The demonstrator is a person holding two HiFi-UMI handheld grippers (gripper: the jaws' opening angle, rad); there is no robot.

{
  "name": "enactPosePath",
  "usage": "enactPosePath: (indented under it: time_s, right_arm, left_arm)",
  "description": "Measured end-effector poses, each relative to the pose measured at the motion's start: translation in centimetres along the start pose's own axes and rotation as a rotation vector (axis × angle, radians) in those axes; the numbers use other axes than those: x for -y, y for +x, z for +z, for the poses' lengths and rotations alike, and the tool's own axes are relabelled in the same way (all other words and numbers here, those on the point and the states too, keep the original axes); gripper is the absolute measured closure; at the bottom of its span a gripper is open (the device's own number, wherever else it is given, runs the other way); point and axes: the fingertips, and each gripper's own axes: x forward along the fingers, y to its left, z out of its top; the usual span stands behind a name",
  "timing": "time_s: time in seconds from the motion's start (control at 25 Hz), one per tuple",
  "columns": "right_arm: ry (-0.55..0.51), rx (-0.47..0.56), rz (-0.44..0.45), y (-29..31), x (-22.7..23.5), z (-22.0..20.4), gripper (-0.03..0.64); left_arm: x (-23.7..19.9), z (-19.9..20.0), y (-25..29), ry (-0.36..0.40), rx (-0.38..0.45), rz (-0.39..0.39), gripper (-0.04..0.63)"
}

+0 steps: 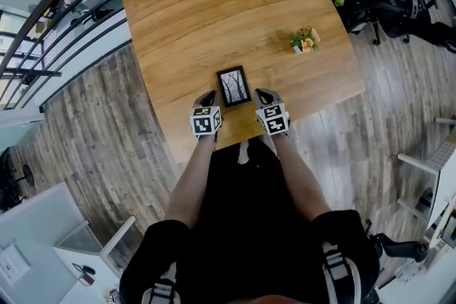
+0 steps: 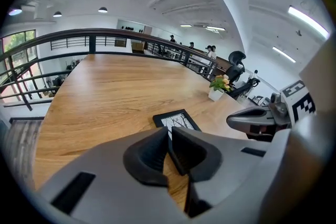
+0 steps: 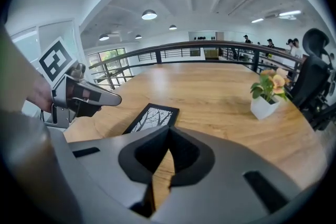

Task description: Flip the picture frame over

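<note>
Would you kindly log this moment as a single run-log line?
picture frame: flat on table, picture side up, not yet flipped | left claw: shut, empty | right claw: shut, empty

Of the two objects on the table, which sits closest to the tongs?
The black picture frame, lying flat between the left tongs and right tongs; the potted plant stands far off.

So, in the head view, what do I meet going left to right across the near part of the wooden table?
left gripper → black rectangular picture frame with a tree print, lying flat → right gripper → small white pot of orange flowers
</note>
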Motion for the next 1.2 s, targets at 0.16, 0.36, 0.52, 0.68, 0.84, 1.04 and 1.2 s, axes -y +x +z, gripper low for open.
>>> enactPosePath:
  time_s: [0.16,0.36,0.52,0.68,0.84,1.04,1.2]
  right_arm:
    - [-0.034,0.031,0.03,-1.9,0.3,0.4,0.61]
    - [-0.052,0.067,0.05,-3.8,0.9,0.2,0.61]
    - [-0.053,0.082,0.07,-5.0,1.3,-0.1,0.609]
    - [-0.066,0.121,0.107,-5.9,1.2,0.3,0.609]
    - [-0.085,0.155,0.133,-6.7,0.9,1.1,0.609]
    - [-0.104,0.181,0.143,-7.4,1.1,1.6,0.609]
    - [-0.103,0.185,0.15,-7.4,0.9,1.2,0.609]
  left_arm:
    - [1.1,-0.4,-1.6,-0.013,0.035,0.016,0.56]
    - [1.7,-0.4,-3.9,-0.021,0.089,0.028,0.569]
    - [2.0,-0.6,-5.3,-0.022,0.112,0.042,0.569]
    - [2.6,-0.9,-6.4,-0.025,0.134,0.063,0.569]
    - [3.1,-1.0,-7.6,-0.029,0.158,0.086,0.569]
    - [3.8,-0.2,-8.8,-0.03,0.211,0.113,0.569]
    - [4.5,0.0,-9.5,-0.027,0.234,0.128,0.569]
